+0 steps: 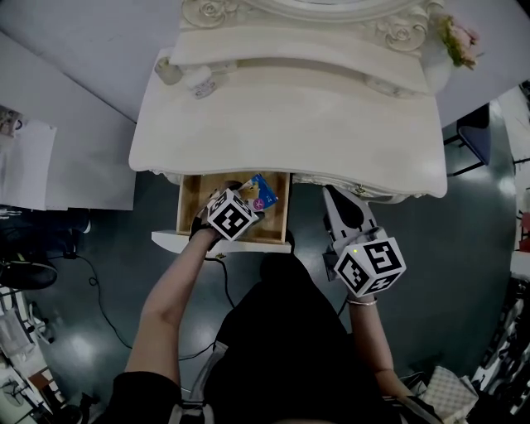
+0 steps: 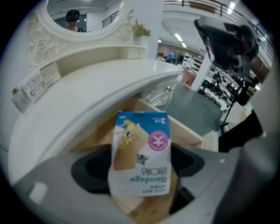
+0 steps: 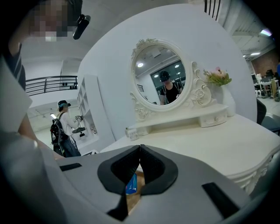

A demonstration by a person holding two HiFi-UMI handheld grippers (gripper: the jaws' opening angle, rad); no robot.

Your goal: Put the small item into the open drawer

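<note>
Head view: we see left tool [image 1: 247, 199] over open drawer [image 1: 191, 211] below white tabletop [image 1: 290, 124], pinching bandage packet [image 1: 260, 191] above drawer's right rear part. Right tool [image 1: 338, 199] sits just right of drawer, at tabletop edge.
Left gripper view: we read jaws clamped on packet's sides, wooden drawer behind it.
Right gripper view: we read jaws pressed together, nothing between them; oval mirror [image 3: 159, 76] beyond.

White dressing table [image 1: 290, 132]: mirror [image 1: 323, 7] far centre, small jar [image 1: 168, 71] far left, flower vase [image 1: 458, 41] far right, open drawer [image 1: 189, 204] near left.
</note>
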